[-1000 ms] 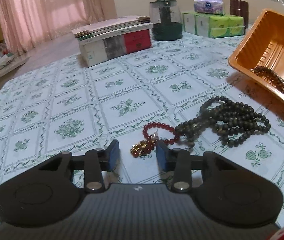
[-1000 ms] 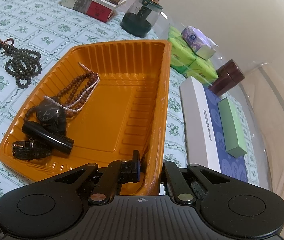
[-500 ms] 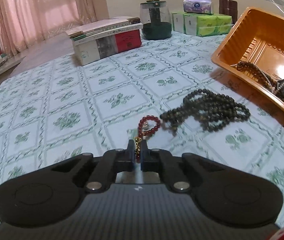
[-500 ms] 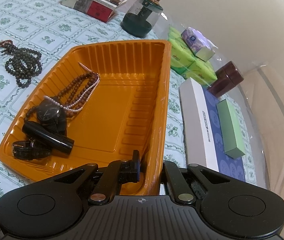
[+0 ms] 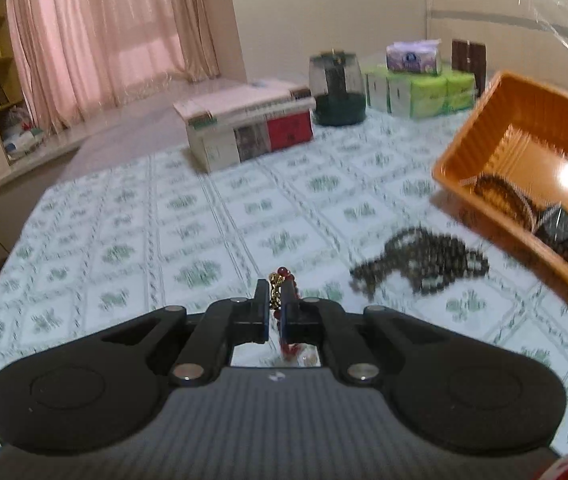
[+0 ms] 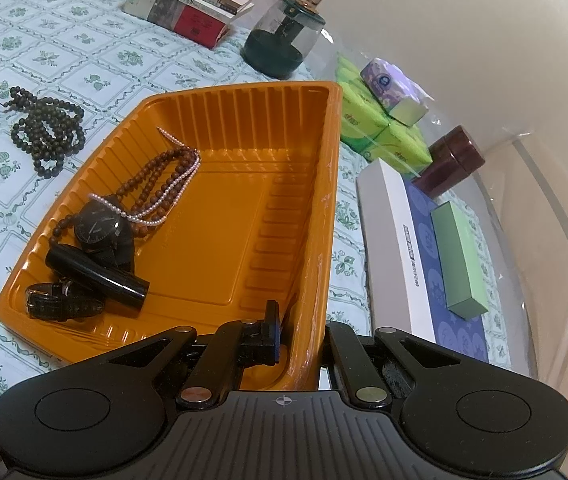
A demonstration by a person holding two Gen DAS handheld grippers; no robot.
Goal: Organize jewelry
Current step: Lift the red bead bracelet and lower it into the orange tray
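Worktop (image 6: 64,56): green-patterned cloth. Orange tray (image 6: 276,128) near your right edge; your right gripper (image 6: 298,332) clamped on its near wall. Inside tray, left end: brown beads, pearl strand, black watch (image 6: 98,226), black tube. Dark bead necklace (image 6: 46,130) on cloth just left of tray. Your left gripper (image 5: 275,300) clamped on red bead bracelet (image 5: 282,272), lifted off worktop.

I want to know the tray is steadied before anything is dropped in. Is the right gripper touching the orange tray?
Touching. In the right wrist view the right gripper is closed over the orange tray, with its near side wall pinched between one finger inside and one outside.
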